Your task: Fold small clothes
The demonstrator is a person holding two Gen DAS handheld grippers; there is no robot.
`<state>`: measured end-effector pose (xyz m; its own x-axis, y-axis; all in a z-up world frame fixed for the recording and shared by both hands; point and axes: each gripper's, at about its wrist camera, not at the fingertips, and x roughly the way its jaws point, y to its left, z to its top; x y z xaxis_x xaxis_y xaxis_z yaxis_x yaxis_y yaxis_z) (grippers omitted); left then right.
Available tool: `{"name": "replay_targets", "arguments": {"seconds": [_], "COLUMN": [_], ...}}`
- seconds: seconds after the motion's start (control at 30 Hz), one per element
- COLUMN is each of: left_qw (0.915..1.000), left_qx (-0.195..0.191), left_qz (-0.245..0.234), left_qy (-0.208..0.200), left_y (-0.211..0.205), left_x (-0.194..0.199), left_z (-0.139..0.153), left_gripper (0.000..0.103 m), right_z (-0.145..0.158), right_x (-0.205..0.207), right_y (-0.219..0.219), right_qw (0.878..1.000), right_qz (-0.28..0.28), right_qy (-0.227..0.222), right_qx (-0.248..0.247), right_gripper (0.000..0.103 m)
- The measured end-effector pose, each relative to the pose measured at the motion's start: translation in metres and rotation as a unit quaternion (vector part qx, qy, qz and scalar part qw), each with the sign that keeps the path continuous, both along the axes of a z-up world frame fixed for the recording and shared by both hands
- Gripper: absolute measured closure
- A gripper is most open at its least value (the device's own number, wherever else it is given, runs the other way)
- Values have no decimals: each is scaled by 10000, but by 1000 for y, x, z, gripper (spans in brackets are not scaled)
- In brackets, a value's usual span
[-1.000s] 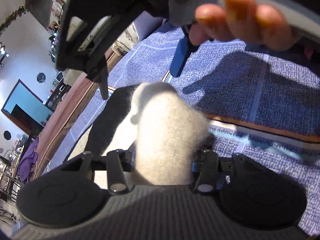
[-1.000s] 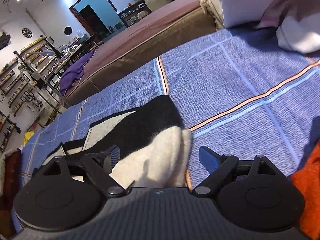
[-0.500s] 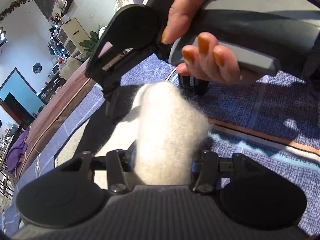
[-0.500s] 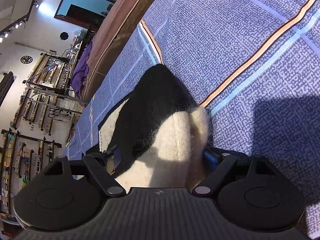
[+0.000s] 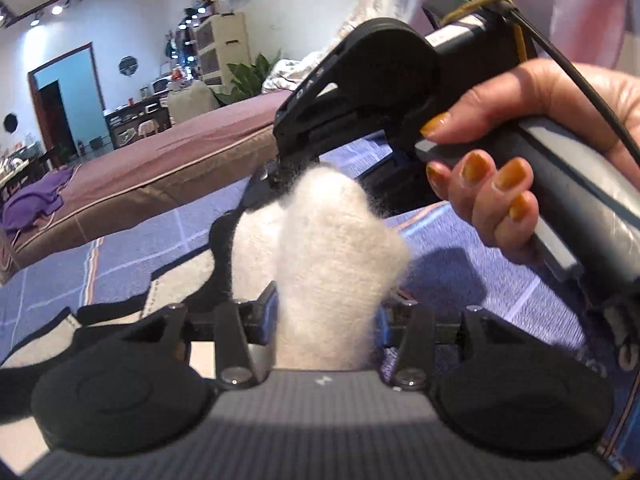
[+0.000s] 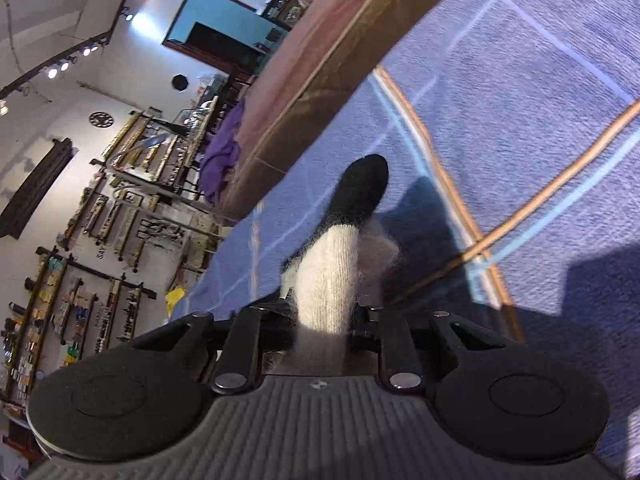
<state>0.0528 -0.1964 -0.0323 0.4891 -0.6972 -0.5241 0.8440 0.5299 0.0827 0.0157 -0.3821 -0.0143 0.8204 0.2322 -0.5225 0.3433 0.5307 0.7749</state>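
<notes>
A fuzzy cream and black knit garment is pinched in my left gripper, which is shut on its cream end. My right gripper is shut on another cream part of the same garment, whose black tip hangs forward, lifted above the blue bedspread. In the left wrist view the right gripper, held by a hand with orange nails, meets the far end of the garment. The rest of the garment trails left on the bedspread.
The blue patterned bedspread has orange and light-blue stripes. A brown mattress with a purple cloth lies beyond. Wall racks stand at the far left.
The right gripper has closed tight on the garment and lifted it off the bedspread, so it now hangs narrow. The left gripper kept its grip and tilted up toward the room.
</notes>
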Motion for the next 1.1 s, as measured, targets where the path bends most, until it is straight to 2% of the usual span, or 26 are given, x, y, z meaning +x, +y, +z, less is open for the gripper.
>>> {"name": "replay_targets", "arguments": {"seconds": [0.1,0.2,0.27,0.37,0.5,0.53,0.67,0.8,0.97,1.0,1.07,1.1], "left_qw": [9939,9773,9613,9343,8878,8790,8623,8526,8540,8503,8372,8352], "left_qx": [-833,-1530,-1861,-2193,-2658,-2727,-2838,-3004,-2964,-2927,-2938,-2945], "left_qz": [606,1254,1736,2303,2854,2947,3163,3315,3488,3550,3649,3677], "left_qy": [396,756,1053,1608,2443,2573,2753,2699,2475,2555,2822,2836], "left_y": [58,122,169,227,289,299,325,338,347,349,356,358], "left_x": [17,35,47,60,78,83,92,93,82,84,83,83], "left_z": [29,43,45,31,-4,-15,-34,-34,-32,-37,-47,-49], "left_gripper": [59,59,59,59,58,58,57,57,54,54,53,52], "right_z": [32,53,57,42,10,3,-9,-6,-1,-5,-17,-23], "right_x": [30,71,99,141,170,172,177,180,182,183,183,184], "right_y": [39,89,123,178,242,252,274,287,320,322,323,325], "right_qw": [9979,9918,9862,9779,9635,9607,9546,9535,9431,9430,9455,9445], "right_qz": [498,1110,1520,1982,2333,2376,2469,2556,2861,2869,2849,2885], "right_qy": [-399,-611,-600,-336,141,196,250,84,-189,-111,51,98], "right_qx": [-84,-173,-263,-571,-1305,-1424,-1651,-1594,-1681,-1681,-1578,-1567], "right_gripper": [71,73,73,74,73,73,73,73,73,73,73,73]}}
